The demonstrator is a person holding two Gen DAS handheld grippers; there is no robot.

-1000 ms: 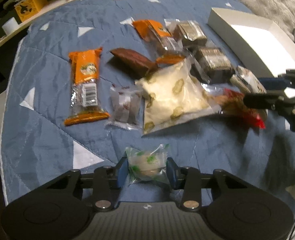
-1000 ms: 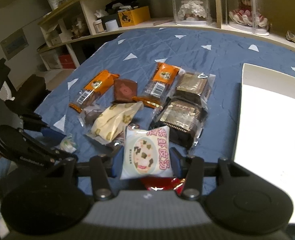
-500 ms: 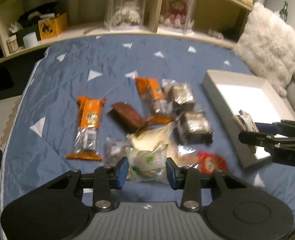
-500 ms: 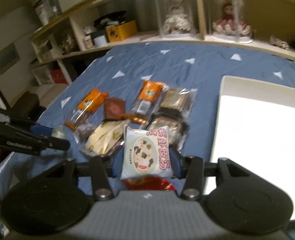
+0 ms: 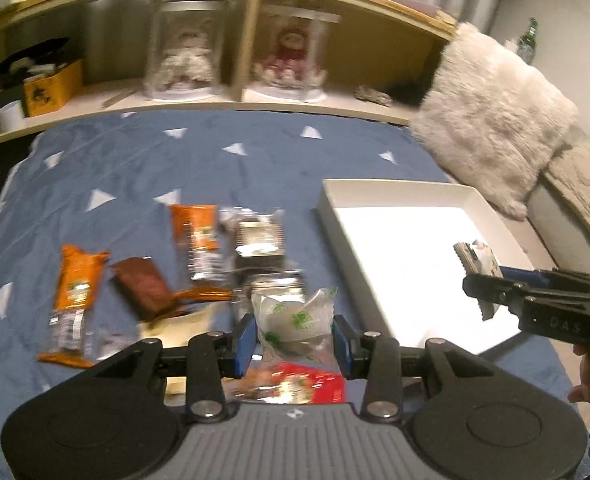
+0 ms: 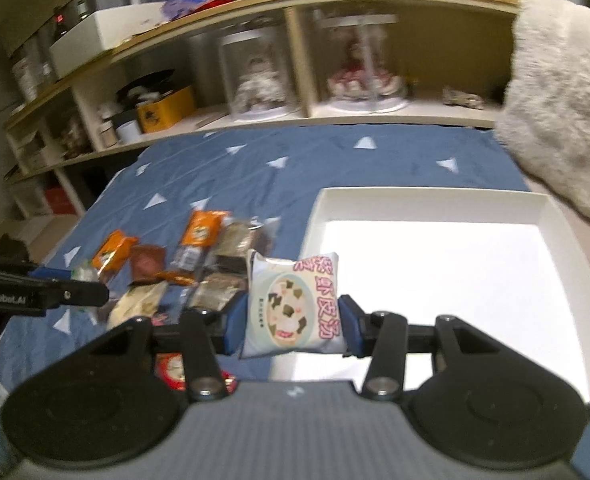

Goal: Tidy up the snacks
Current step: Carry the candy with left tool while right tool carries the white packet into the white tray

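My left gripper (image 5: 294,340) was clamped on a small clear packet with green print (image 5: 295,318); both blue pads pressed its sides, jaws only narrowly apart. The packet stood between the fingers, raised above the blue quilt (image 5: 199,168).

My right gripper (image 6: 292,326) was closed on a white pillow-shaped packet with pink lettering (image 6: 293,304), gripped at both sides, upright, label facing the camera. In the left wrist view the same gripper entered from the right with that packet over the white box (image 5: 407,200).

The white box lay on the right of the quilt, open side up. In the right wrist view the held packet sat over the box's near left corner.

The other snacks lay in a loose cluster on the quilt, left of the box and beyond my left gripper: two orange-wrapped bars (image 5: 77,280), a brown packet (image 5: 143,286), two dark tray cakes in clear wrap (image 5: 259,240), a pale bag partly hidden behind the left finger. A red packet (image 5: 299,386) lay nearest, just under the left gripper.

Motion blur prevented reading the labels on the cluster. A furry pillow (image 5: 491,116) sat far right.
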